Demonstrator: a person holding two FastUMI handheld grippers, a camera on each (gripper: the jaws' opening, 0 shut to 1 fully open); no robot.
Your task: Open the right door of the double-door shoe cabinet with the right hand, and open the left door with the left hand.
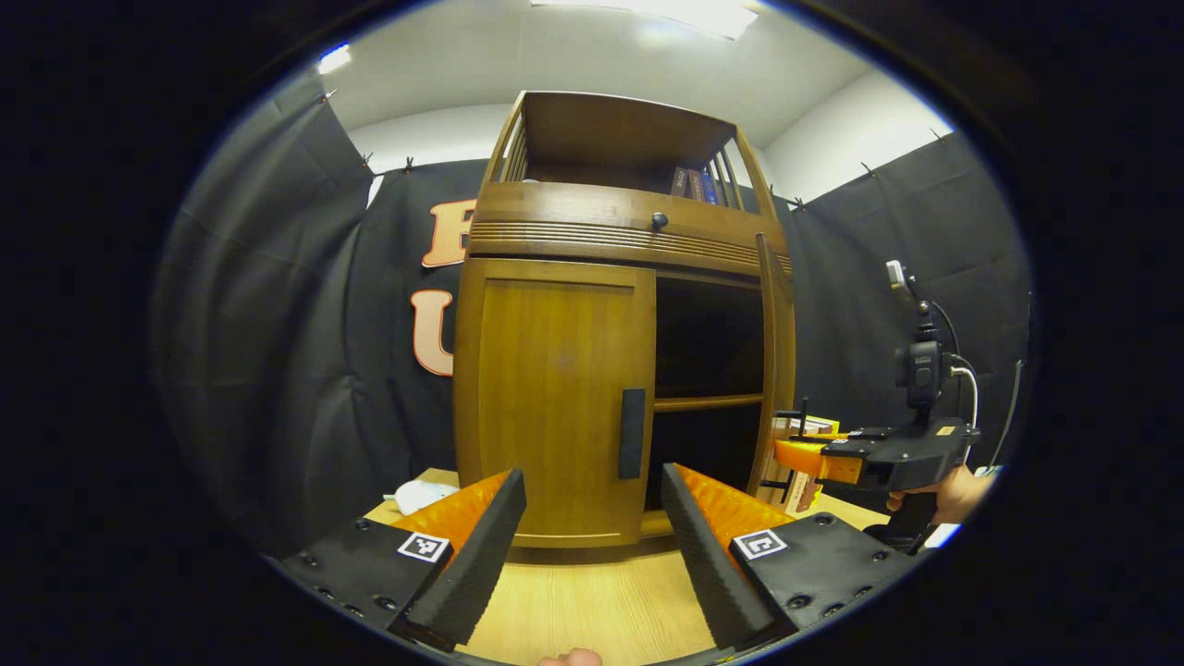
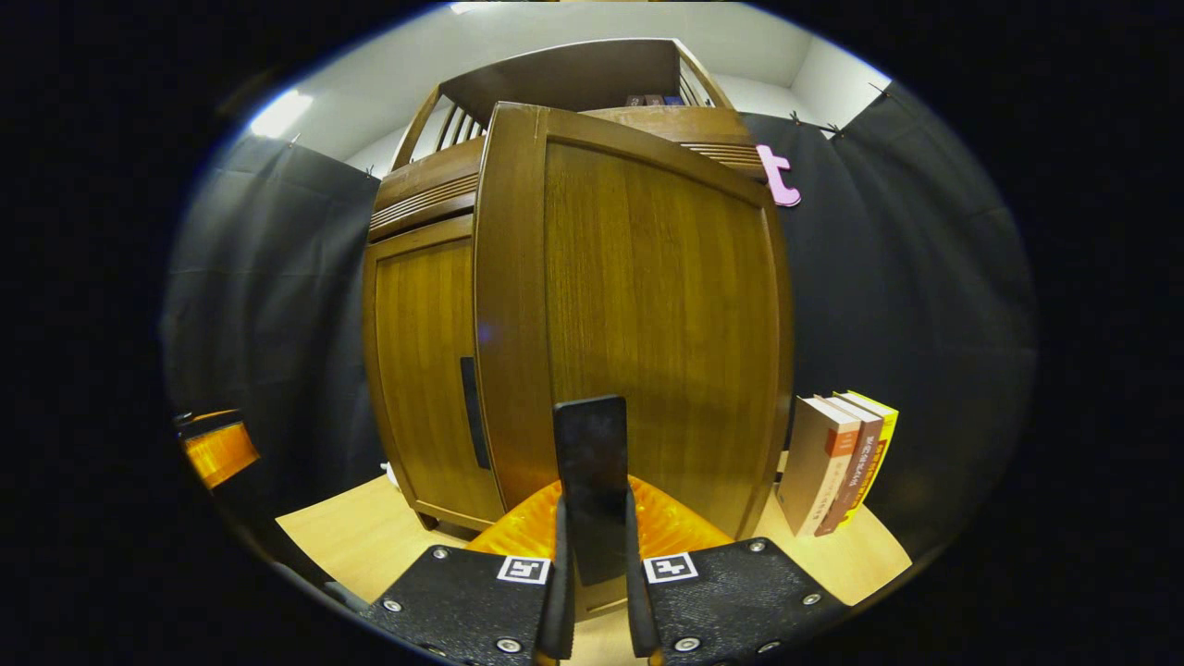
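Observation:
The wooden shoe cabinet (image 1: 555, 231) stands on a light table. Its left door (image 1: 555, 398) is closed, with a dark vertical handle (image 1: 632, 433) at the inner edge. My left gripper (image 1: 592, 518) hangs open just in front of that handle, touching nothing. The right door (image 2: 657, 324) is swung out toward me. Its dark handle (image 2: 590, 462) sits between the fingers of my right gripper (image 2: 595, 555), which is shut on it. In the left gripper view the right door (image 1: 777, 351) shows edge-on, with the right gripper (image 1: 786, 458) at it, held by a hand (image 1: 953, 495).
Three books (image 2: 837, 462) stand upright on the table to the right of the cabinet. A small white object (image 1: 416, 495) lies by the cabinet's left foot. A drawer with a round knob (image 1: 659, 221) runs above the doors, under an open shelf. Black cloth walls surround the table.

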